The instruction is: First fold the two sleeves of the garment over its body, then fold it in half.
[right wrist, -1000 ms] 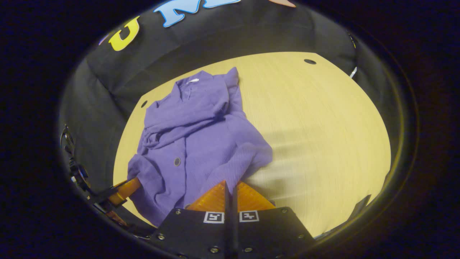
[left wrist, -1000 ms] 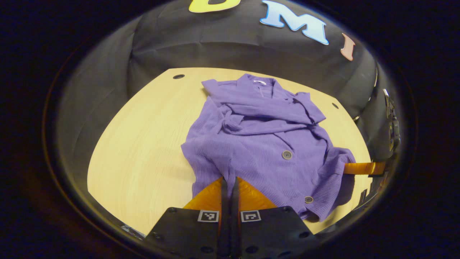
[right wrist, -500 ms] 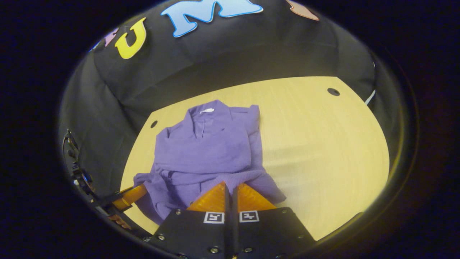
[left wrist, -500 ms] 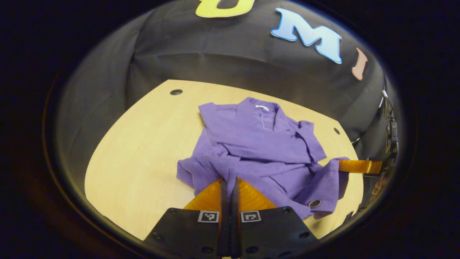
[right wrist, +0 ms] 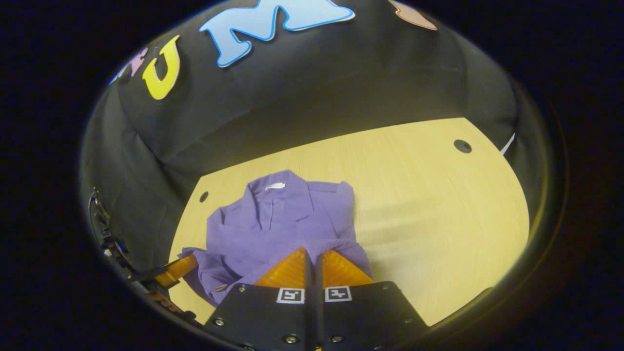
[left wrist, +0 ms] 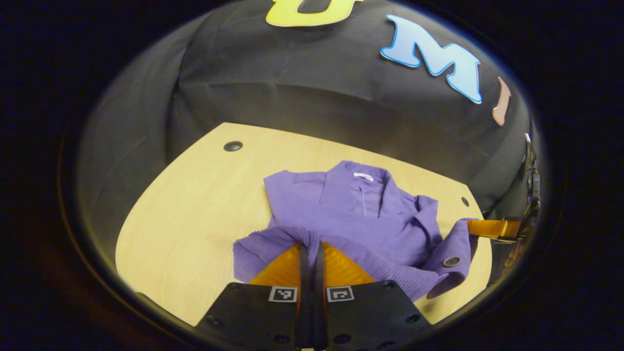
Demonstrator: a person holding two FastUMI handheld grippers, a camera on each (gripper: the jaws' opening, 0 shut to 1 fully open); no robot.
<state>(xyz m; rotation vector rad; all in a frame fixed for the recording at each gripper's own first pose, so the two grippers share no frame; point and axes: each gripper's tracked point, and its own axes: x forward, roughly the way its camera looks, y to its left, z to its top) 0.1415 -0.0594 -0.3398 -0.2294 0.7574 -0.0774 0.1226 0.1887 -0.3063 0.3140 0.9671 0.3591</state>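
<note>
Folding hem toward collar

Pinching the ribbed bottom hem (left wrist: 370,265) of the purple cardigan (left wrist: 356,214), the left gripper (left wrist: 311,251) has both fingers closed tight on the cloth. Right gripper (right wrist: 312,257) is likewise clamped on the hem at the other corner; it also shows at the far right of the left gripper view (left wrist: 480,227). Hem is lifted off the wooden table (left wrist: 195,204), a button (left wrist: 451,262) showing on the hanging edge. Beyond, the cardigan body lies flat, sleeves folded over it, collar (right wrist: 273,187) toward the booth wall.
</note>
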